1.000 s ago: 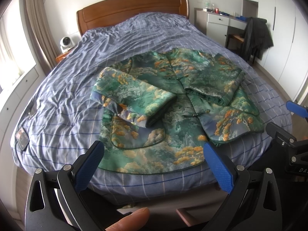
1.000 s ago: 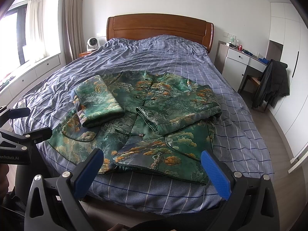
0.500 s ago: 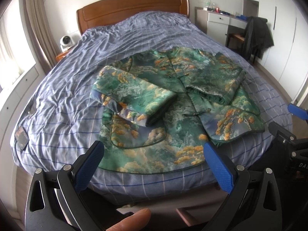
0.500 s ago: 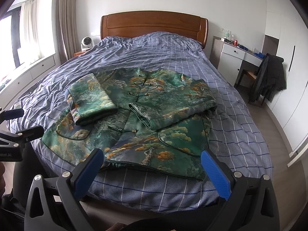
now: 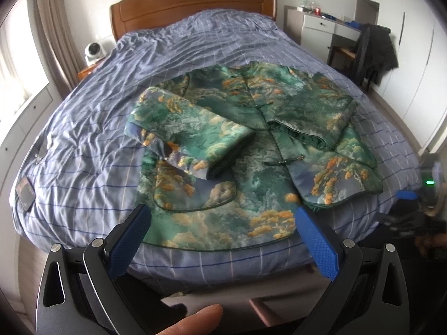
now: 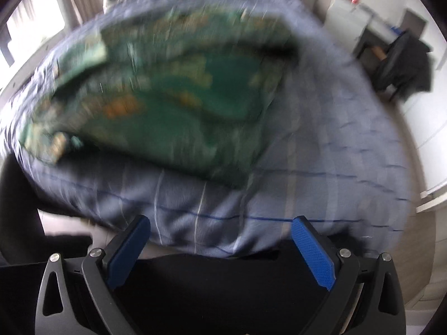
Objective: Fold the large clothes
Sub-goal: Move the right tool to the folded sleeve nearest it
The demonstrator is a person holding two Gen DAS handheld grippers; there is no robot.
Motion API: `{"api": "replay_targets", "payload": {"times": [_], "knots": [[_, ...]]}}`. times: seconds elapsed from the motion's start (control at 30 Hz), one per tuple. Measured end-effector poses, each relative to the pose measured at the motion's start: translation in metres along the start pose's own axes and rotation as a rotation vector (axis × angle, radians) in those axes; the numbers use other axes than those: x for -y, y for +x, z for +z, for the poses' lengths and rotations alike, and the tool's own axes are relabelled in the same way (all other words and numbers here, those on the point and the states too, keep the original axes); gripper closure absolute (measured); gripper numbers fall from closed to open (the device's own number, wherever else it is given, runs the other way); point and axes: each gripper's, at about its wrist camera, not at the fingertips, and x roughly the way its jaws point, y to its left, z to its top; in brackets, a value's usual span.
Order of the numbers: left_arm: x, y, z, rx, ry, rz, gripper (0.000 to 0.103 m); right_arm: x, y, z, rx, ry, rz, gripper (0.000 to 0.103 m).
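**Patterned jacket lies on the bed, both grippers empty**

The green jacket [image 5: 251, 150], printed with orange and pale cloud-like shapes, lies front up across the near half of the bed [image 5: 83, 150]. Both sleeves are folded inward over the body: one sleeve [image 5: 190, 136] crosses the chest from the left side of the view, the other sleeve [image 5: 313, 120] from the right side, and their cuffs end near the middle closure without touching each other. The hem reaches close to the foot edge of the bed. The jacket rests on a blue-grey checked duvet that is heavily wrinkled toward the wooden headboard [image 5: 192, 2].

The left gripper [image 5: 220, 223] hovers over the foot of the bed, its blue-padded fingers [image 5: 131, 240] spread wide with nothing between them. A fingertip of the person shows at the bottom edge of that view. The right gripper [image 6: 219, 237] is also spread wide and empty; its view is strongly motion-blurred, so the jacket [image 6: 156, 97] appears only as a green smear on the duvet.

Beside the bed stand a small white fan [image 5: 93, 51] on a nightstand, a white counter [image 5: 321, 28] with small items on top, and a chair draped with a dark garment [image 5: 377, 53].
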Motion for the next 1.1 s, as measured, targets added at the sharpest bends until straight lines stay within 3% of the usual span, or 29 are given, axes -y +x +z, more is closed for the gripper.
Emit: {"api": "replay_targets", "payload": {"times": [0.13, 0.2, 0.23, 0.33, 0.4, 0.5, 0.53, 0.57, 0.6, 0.73, 0.8, 0.83, 0.9, 0.93, 0.97, 1.03, 1.07, 1.1], "knots": [[-0.001, -0.004, 0.001, 0.005, 0.005, 0.018, 0.0, 0.015, 0.032, 0.019, 0.045, 0.088, 0.04, 0.007], [-0.006, -0.006, 0.0, 0.008, -0.009, 0.03, 0.0, 0.037, 0.016, 0.03, 0.176, 0.219, 0.051, 0.023], [-0.008, -0.006, 0.0, 0.006, -0.016, 0.031, 0.0, 0.044, 0.005, 0.033, 0.24, 0.262, 0.064, 0.025], [-0.012, 0.001, 0.002, -0.013, -0.044, 0.014, 0.0, 0.046, -0.026, 0.044, 0.375, 0.251, 0.048, 0.034], [-0.011, 0.005, 0.003, -0.027, -0.049, -0.01, 0.001, 0.041, -0.022, 0.05, 0.35, 0.215, 0.031, 0.035], [-0.007, 0.004, 0.003, -0.022, -0.042, -0.023, 0.001, 0.04, 0.009, 0.047, 0.229, 0.235, 0.008, 0.039], [-0.007, 0.002, 0.002, -0.018, -0.035, -0.019, 0.001, 0.039, 0.02, 0.041, 0.192, 0.224, -0.003, 0.048], [-0.007, 0.001, 0.002, -0.017, -0.032, -0.015, 0.001, 0.038, 0.023, 0.042, 0.182, 0.216, -0.017, 0.081], [-0.008, 0.001, 0.002, -0.017, -0.031, -0.01, 0.001, 0.036, 0.017, 0.043, 0.203, 0.214, -0.054, 0.089], [-0.012, 0.007, 0.001, -0.03, -0.044, -0.013, 0.001, 0.009, -0.061, 0.065, 0.421, 0.085, -0.172, 0.09], [-0.011, 0.011, 0.0, -0.037, -0.048, -0.02, 0.001, 0.002, -0.081, 0.077, 0.458, 0.029, -0.14, 0.085], [-0.01, 0.012, 0.0, -0.039, -0.05, -0.026, 0.001, -0.001, -0.083, 0.085, 0.44, 0.005, -0.12, 0.084], [-0.008, 0.011, -0.002, -0.037, -0.049, -0.035, 0.001, 0.005, -0.074, 0.087, 0.427, 0.017, -0.088, 0.07], [-0.007, 0.011, -0.003, -0.036, -0.045, -0.034, 0.001, 0.011, -0.062, 0.086, 0.4, 0.029, -0.077, 0.069], [-0.007, 0.01, -0.003, -0.035, -0.043, -0.031, 0.001, 0.019, -0.049, 0.084, 0.368, 0.042, -0.083, 0.068], [-0.009, 0.01, -0.004, -0.036, -0.046, -0.025, 0.001, 0.026, -0.026, 0.073, 0.287, 0.098, -0.107, 0.058], [-0.011, 0.01, -0.004, -0.038, -0.052, -0.024, 0.001, 0.031, -0.017, 0.066, 0.254, 0.126, -0.118, 0.048], [-0.012, 0.011, -0.003, -0.042, -0.058, -0.025, 0.001, 0.036, -0.007, 0.058, 0.22, 0.15, -0.128, 0.046]]}}
